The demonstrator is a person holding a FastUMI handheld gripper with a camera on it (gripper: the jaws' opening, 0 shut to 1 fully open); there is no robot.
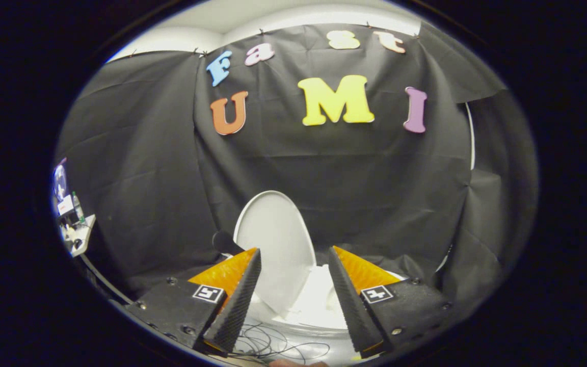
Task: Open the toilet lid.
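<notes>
Standing raised, the toilet lid (275, 244) leans back toward the black cloth (354, 183) — gripper (293, 257) spread wide, empty, fingers flanking the lid; thin wires (273, 346) loop below it.

One toilet (319, 300), one lid (275, 244) raised. One tongs (293, 260) with two fingers (235, 300) spread apart, holding nothing. One loose tangle of wires (273, 346).

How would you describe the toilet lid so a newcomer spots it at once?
Start at the black cloth wall and drop to its foot, where a white toilet sits beyond the open gripper. The toilet lid is the tall white oval standing raised, between the fingers and nearer the left one, bright against the dark cloth.
</notes>
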